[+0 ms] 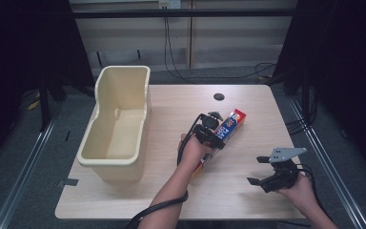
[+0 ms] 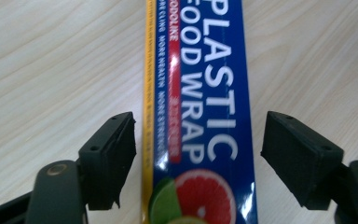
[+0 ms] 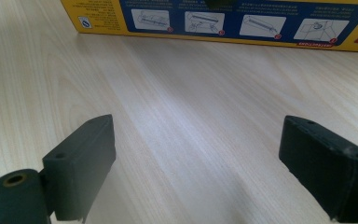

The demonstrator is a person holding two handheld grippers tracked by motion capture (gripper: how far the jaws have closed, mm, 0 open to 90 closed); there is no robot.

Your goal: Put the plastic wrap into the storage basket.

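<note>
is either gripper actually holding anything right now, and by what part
Nothing is held. The left gripper is open, its jaws either side of the plastic wrap box with gaps showing. The right gripper is open over bare table.

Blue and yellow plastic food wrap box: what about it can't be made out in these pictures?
- Blue and yellow plastic food wrap box, high view: its near half is hidden by the left gripper and hand.
- Left gripper view: both box ends are cut off by the frame edges.
- Right gripper view: the box's side-panel print is too small to read.
</note>
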